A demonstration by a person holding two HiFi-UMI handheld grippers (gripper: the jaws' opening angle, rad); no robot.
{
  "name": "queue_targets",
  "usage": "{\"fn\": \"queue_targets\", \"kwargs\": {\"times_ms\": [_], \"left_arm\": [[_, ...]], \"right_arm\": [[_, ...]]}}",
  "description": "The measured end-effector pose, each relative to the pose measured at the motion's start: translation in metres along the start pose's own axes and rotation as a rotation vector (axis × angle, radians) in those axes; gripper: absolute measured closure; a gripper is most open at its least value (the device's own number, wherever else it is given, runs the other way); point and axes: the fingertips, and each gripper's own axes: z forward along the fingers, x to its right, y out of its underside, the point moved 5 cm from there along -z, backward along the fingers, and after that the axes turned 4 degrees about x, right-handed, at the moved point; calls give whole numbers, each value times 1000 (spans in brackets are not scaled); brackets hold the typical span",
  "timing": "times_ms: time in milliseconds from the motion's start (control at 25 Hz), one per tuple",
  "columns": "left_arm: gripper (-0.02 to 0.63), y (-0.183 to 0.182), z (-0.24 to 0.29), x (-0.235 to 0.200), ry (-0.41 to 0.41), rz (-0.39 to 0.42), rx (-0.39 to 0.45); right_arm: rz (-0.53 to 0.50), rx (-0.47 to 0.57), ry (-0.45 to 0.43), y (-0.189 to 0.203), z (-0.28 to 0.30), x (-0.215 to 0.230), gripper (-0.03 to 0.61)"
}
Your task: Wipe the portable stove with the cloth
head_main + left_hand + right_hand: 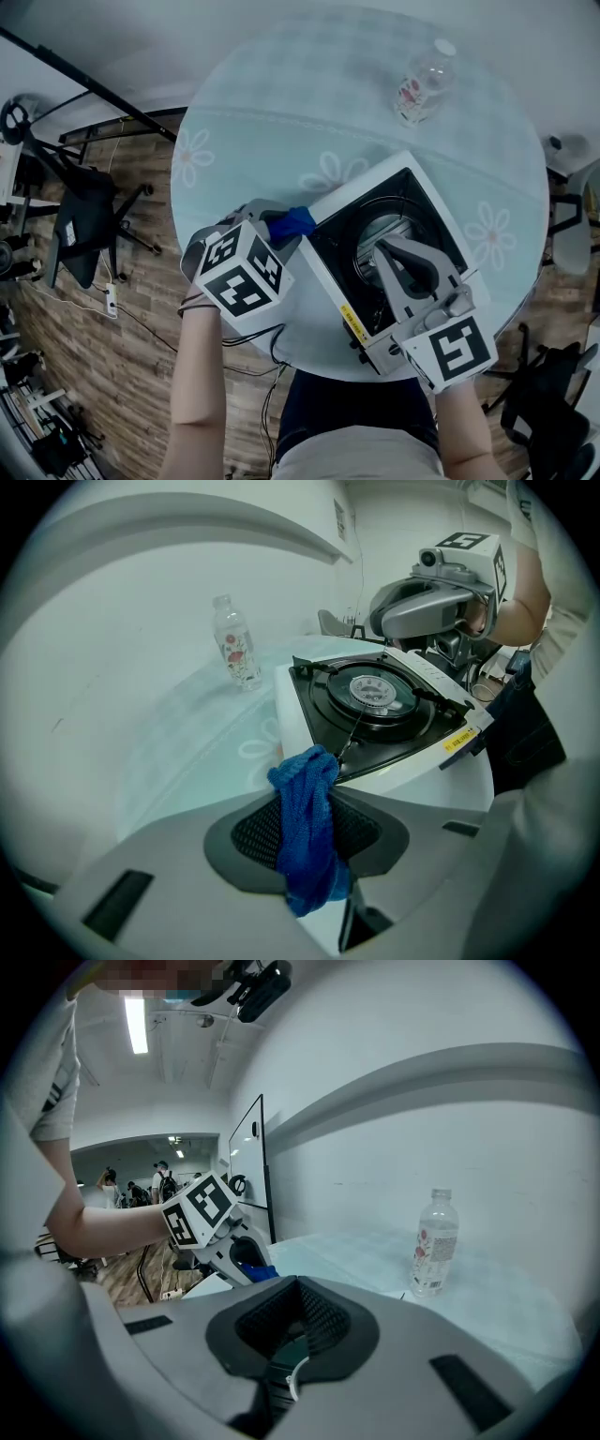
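Observation:
The portable stove [339,204] is white with a black top and a round burner [378,690]. It lies askew on the near right of the round table [281,103]. My left gripper [281,231] is at the stove's left corner, shut on a blue cloth [292,223]. The cloth [309,827] hangs bunched between the jaws, next to the stove's edge. My right gripper [386,247] hovers over the burner with its jaws together and nothing between them [298,1321]. In the right gripper view the left gripper [211,1218] shows with a bit of the blue cloth [253,1272].
A clear plastic bottle [422,86] with a red label stands at the table's far side, beyond the stove [234,653] [434,1243]. The tablecloth is pale blue with flower prints. A black chair [82,220] and cables are on the wooden floor at the left.

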Motion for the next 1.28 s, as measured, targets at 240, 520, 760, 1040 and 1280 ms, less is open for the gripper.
{"fn": "queue_targets", "kwargs": {"times_ms": [240,520,760,1040,1280], "left_arm": [[480,3,-2,4,-35,-3,-2],[480,7,-5,10,-55,-28,25],[480,8,-6,13,-88,-58,39],[480,12,-10,29,-120,-75,16],[480,8,-10,47,-147,-103,-6]], "right_arm": [[-3,-2,6,1,-3,-9,557],[-10,-8,31,4,-9,-11,557],[-12,-17,28,6,-12,-11,557],[-13,-10,3,8,-17,-12,557],[-17,-6,-55,13,-27,-12,557]]}}
